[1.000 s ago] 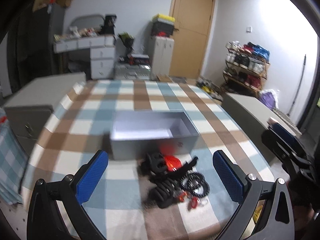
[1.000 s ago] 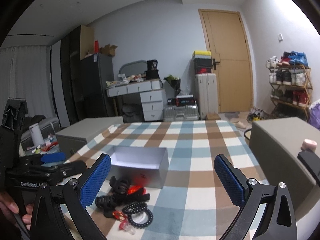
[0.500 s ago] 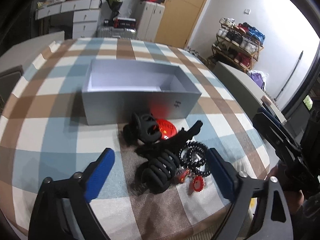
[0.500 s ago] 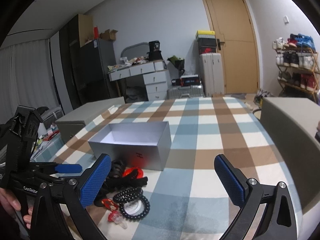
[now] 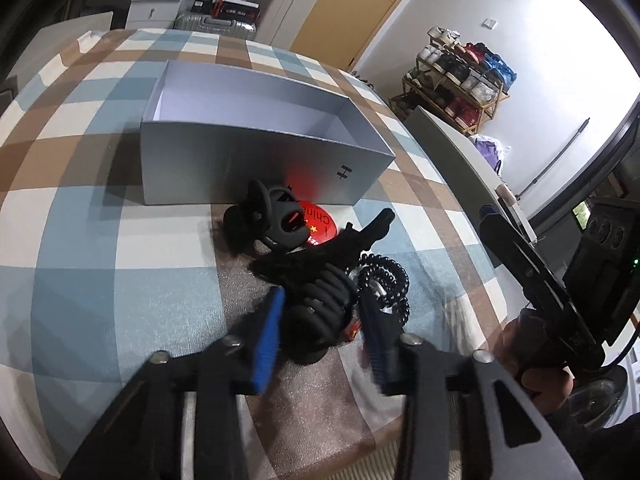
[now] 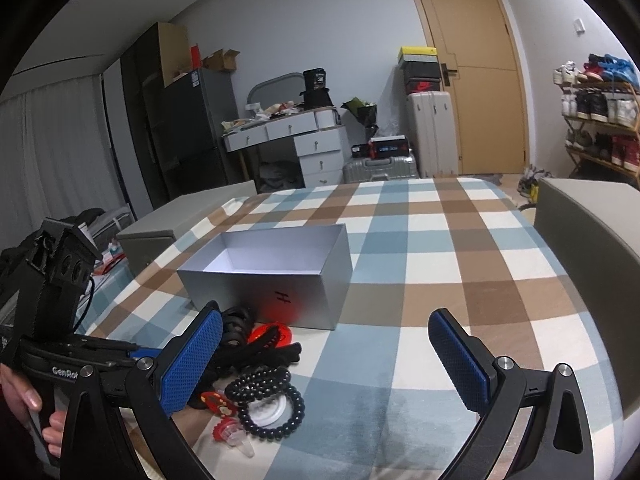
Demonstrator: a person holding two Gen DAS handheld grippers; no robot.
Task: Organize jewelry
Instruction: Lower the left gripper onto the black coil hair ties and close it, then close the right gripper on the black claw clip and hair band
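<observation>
The left hand-held gripper (image 5: 320, 320) is closing its jaws around a black ribbed hair claw (image 5: 316, 320) in the pile of accessories lying on the checked desk (image 5: 100, 240) before the open grey box (image 5: 240, 168). The right hand-held gripper (image 6: 324, 360) hovers, jaws wide apart and empty.

Soft, even indoor light here, and the brightest patch is the pale wall (image 5: 532, 24) above the shoe rack (image 5: 460, 76) in the left wrist view, washed nearly white. The silver box (image 5: 256, 160) throws a soft shadow onto the checked cloth (image 5: 100, 240) on its left side and carries a red glow low on its front face; the left tongs (image 5: 320, 328) are smeared with motion blur, their blue pads soft-edged. Both fisheye views bow straight lines hard, the door (image 6: 476, 76) behind the box leans, and black vignette fills every corner.
</observation>
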